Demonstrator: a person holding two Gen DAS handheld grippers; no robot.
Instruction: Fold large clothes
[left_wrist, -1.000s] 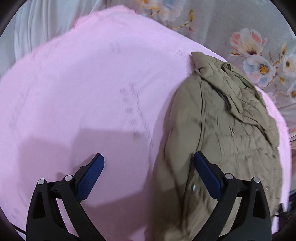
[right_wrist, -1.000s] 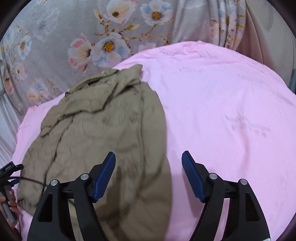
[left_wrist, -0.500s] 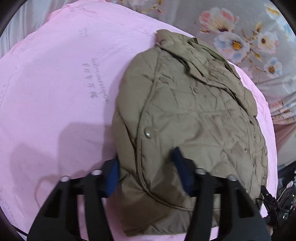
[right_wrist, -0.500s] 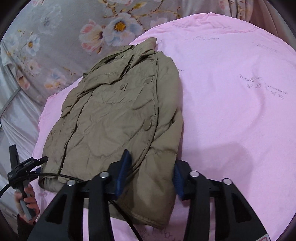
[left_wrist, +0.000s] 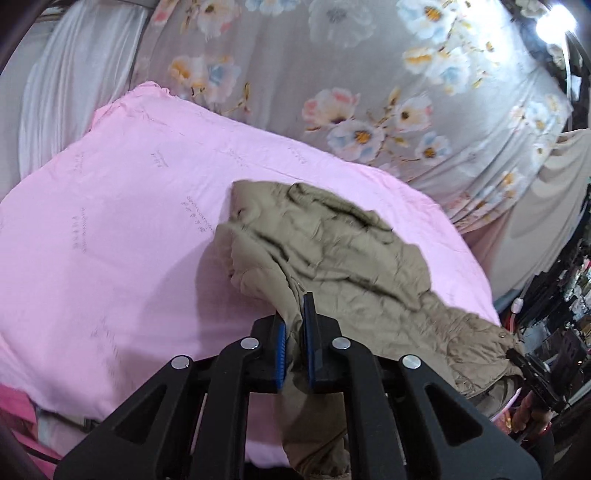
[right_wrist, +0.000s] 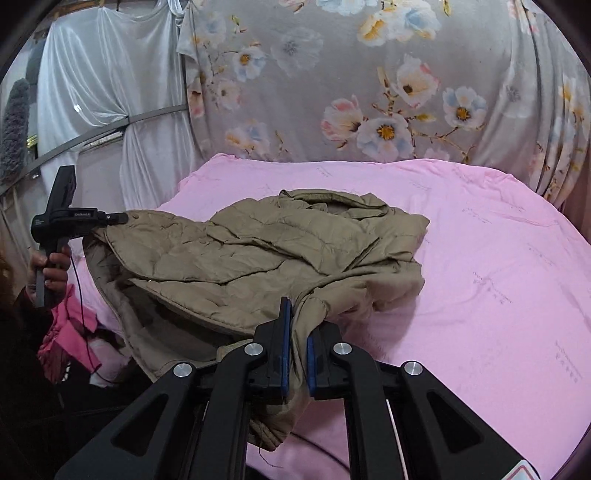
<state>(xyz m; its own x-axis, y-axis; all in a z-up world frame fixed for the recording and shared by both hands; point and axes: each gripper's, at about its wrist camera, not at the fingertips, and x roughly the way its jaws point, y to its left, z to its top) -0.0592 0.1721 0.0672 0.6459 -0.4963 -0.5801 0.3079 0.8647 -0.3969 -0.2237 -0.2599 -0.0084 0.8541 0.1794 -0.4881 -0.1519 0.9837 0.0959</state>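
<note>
An olive quilted jacket (left_wrist: 343, 266) lies crumpled on a pink bed sheet (left_wrist: 110, 229). My left gripper (left_wrist: 294, 325) is shut on a fold of the jacket's near edge and holds it lifted off the sheet. In the right wrist view the same jacket (right_wrist: 258, 243) is pulled up from both sides. My right gripper (right_wrist: 297, 332) is shut on a bunched part of its near edge. The left gripper also shows in the right wrist view (right_wrist: 110, 218), clamped on the jacket's left corner.
A floral grey curtain (right_wrist: 369, 92) hangs behind the bed, with white drapes (right_wrist: 103, 92) at the left. Pink cloth (right_wrist: 62, 343) lies off the bed's left edge. Dark clutter (left_wrist: 565, 295) stands at the right of the bed.
Both grippers have shut on the jacket's near edge and lifted it off the sheet. The flat jacket is now bunched and raised. Both cameras have tilted up toward the curtain.
</note>
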